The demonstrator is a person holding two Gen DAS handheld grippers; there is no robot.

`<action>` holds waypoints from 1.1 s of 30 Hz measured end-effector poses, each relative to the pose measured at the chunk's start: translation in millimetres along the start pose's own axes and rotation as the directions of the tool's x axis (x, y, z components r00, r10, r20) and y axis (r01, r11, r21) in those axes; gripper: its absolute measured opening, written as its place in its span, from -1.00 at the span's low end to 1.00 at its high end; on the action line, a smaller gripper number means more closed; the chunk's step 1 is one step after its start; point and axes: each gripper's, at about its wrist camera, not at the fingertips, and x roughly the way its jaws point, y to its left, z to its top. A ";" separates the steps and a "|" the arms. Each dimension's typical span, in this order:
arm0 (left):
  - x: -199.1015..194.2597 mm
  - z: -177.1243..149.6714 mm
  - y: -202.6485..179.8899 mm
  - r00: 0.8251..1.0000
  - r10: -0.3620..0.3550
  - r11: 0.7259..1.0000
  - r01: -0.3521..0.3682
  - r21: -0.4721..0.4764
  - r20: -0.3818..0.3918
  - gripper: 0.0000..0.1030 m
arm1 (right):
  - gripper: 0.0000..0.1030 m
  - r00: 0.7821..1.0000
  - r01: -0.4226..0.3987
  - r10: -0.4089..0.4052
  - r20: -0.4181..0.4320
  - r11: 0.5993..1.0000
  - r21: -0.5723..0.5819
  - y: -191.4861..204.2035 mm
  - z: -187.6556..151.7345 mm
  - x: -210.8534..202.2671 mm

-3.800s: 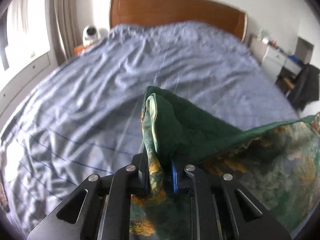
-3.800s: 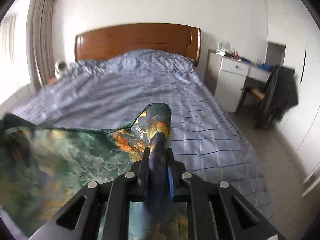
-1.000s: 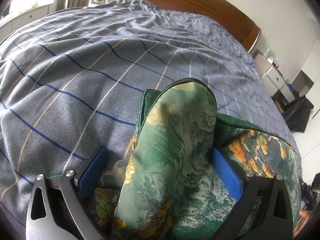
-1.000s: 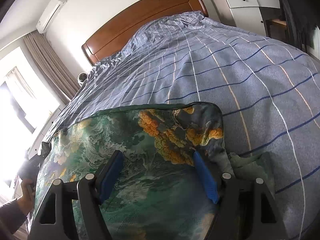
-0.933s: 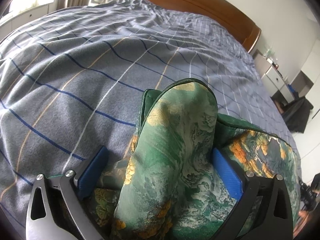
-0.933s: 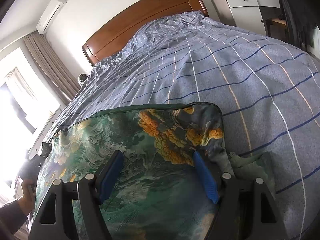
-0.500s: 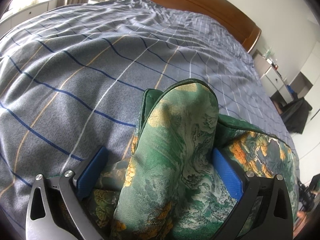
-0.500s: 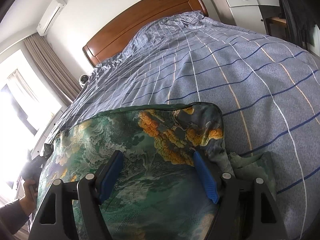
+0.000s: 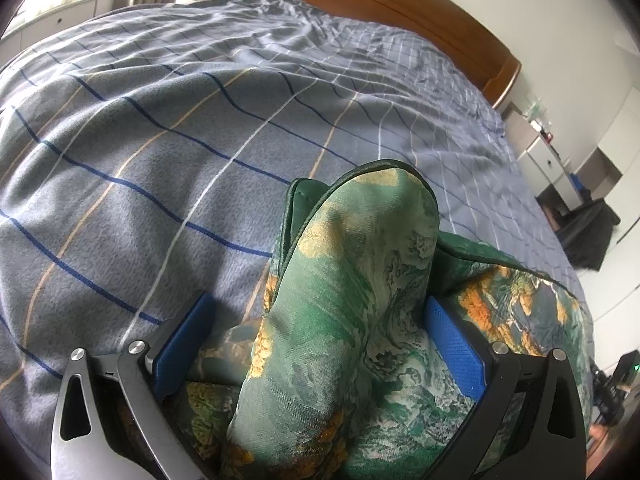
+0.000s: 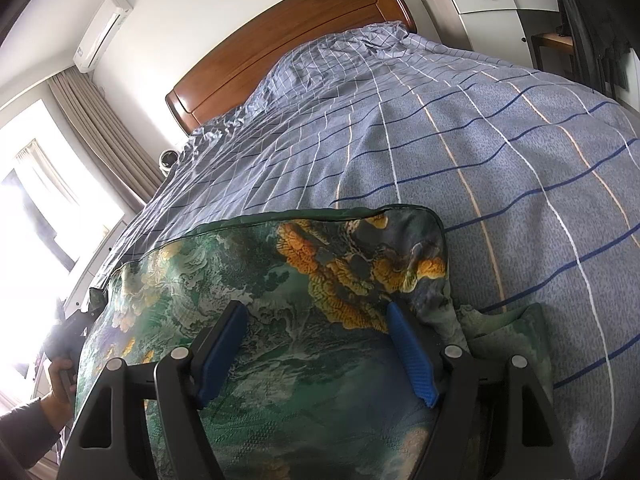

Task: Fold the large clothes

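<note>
The green printed garment (image 10: 280, 280) lies on the bed (image 10: 500, 128), its near edge doubled over. The left tongs (image 9: 320, 332) stand apart around a raised fold at its left corner; the right tongs (image 10: 316, 344) stand apart over its right corner, gripping nothing.

The left gripper (image 9: 316, 336) sits low over the printed cloth (image 9: 344, 304), its jaws spread wide. Its blue pads (image 9: 184, 344) stand well apart on either side of a raised fold of that cloth, the right-hand pad touching the fold and the left-hand one clear of it.

The right gripper (image 10: 320, 344) is likewise spread wide above the cloth's flat face, both blue pads (image 10: 408, 356) resting against the fabric without pinching it. At the cloth's far left edge, the person's left hand (image 10: 60, 384) grips the handle of the left gripper.
</note>
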 end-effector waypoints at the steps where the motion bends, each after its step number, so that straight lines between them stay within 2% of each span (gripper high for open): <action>1: 0.0 0.0 0.1 1.000 0.001 1.000 -0.001 0.000 0.000 0.99 | 0.44 1.000 -0.001 0.001 0.000 1.000 0.000 0.2 -0.1 0.3; 14: -0.1 1.8 -1.1 1.000 0.015 1.000 -0.015 0.004 -0.017 0.99 | 0.44 1.000 0.000 0.000 -0.001 1.000 0.002 -0.8 -0.2 1.0; 16: 0.4 5.0 -2.8 0.999 0.025 1.000 -0.025 0.003 -0.038 0.99 | 0.44 1.000 -0.006 0.006 0.000 1.000 0.005 -1.8 -0.4 0.4; 18: -2.4 13.1 -6.7 0.994 0.054 0.999 -0.054 -0.001 -0.094 0.98 | 0.44 1.000 -0.024 0.024 0.001 1.000 0.020 -3.3 0.6 -0.3; 20: -19.7 22.4 -13.8 0.991 0.081 0.997 -0.082 0.003 -0.109 0.87 | 0.44 0.999 -0.048 0.049 -0.009 0.997 0.053 -5.8 4.0 -1.0; 22: -52.2 26.8 -28.9 0.995 0.089 0.995 -0.086 0.052 -0.052 0.83 | 0.44 0.998 -0.048 0.051 -0.048 0.997 0.066 -3.8 11.9 -0.1; 25: -104.0 19.0 -75.7 0.994 0.097 0.970 -0.106 0.219 0.054 0.88 | 0.44 0.996 -0.039 0.046 -0.080 0.995 0.089 5.7 27.7 -9.1; 27: -119.8 8.2 -108.2 0.995 0.062 0.945 -0.083 0.316 0.074 0.99 | 0.44 0.995 -0.047 0.056 -0.081 0.994 0.102 15.1 36.4 -23.0; 29: -117.7 -4.8 -146.9 1.000 0.018 0.911 -0.027 0.411 0.024 0.99 | 0.44 0.995 -0.076 0.082 -0.057 0.993 0.090 28.4 40.6 -43.8; 31: -92.6 -18.9 -190.9 0.995 -0.005 0.874 0.052 0.484 -0.098 0.99 | 0.44 0.994 -0.099 0.101 -0.030 0.994 0.050 48.0 33.3 -68.9; 33: -64.6 -26.6 -218.3 0.987 0.004 0.859 0.080 0.506 -0.162 0.99 | 0.44 0.993 -0.110 0.111 -0.027 0.993 0.030 60.3 18.9 -87.5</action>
